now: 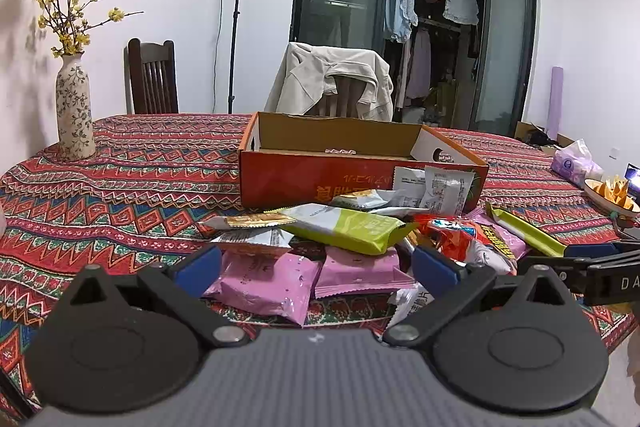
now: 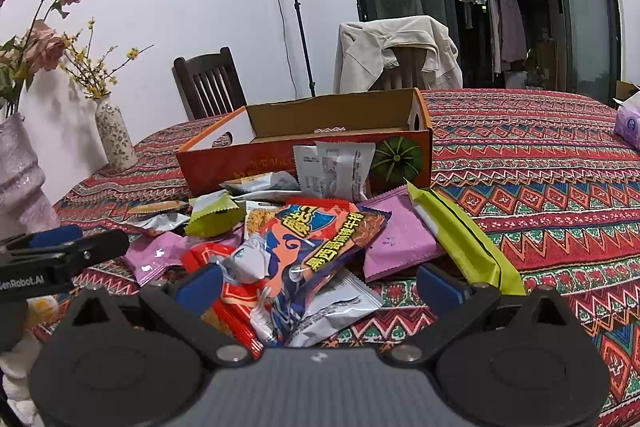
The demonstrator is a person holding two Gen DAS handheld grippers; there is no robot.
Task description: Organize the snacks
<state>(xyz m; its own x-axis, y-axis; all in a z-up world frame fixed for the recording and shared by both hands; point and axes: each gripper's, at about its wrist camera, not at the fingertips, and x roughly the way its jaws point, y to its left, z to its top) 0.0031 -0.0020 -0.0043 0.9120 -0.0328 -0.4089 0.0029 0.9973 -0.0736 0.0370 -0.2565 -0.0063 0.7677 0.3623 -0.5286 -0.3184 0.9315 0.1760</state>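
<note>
Left wrist view shows the left gripper (image 1: 316,269) spread wide and empty over the near edge of the snack pile (image 1: 360,235), a pink packet (image 1: 264,283) lying flat just ahead between its fingers. The right gripper (image 2: 320,285), equally wide and empty, hangs over the red-and-blue chip bag (image 2: 316,247). Beyond the heap stands the open cardboard box (image 1: 344,183) on the tabletop (image 1: 120,187), so either packet must travel forward.
</note>
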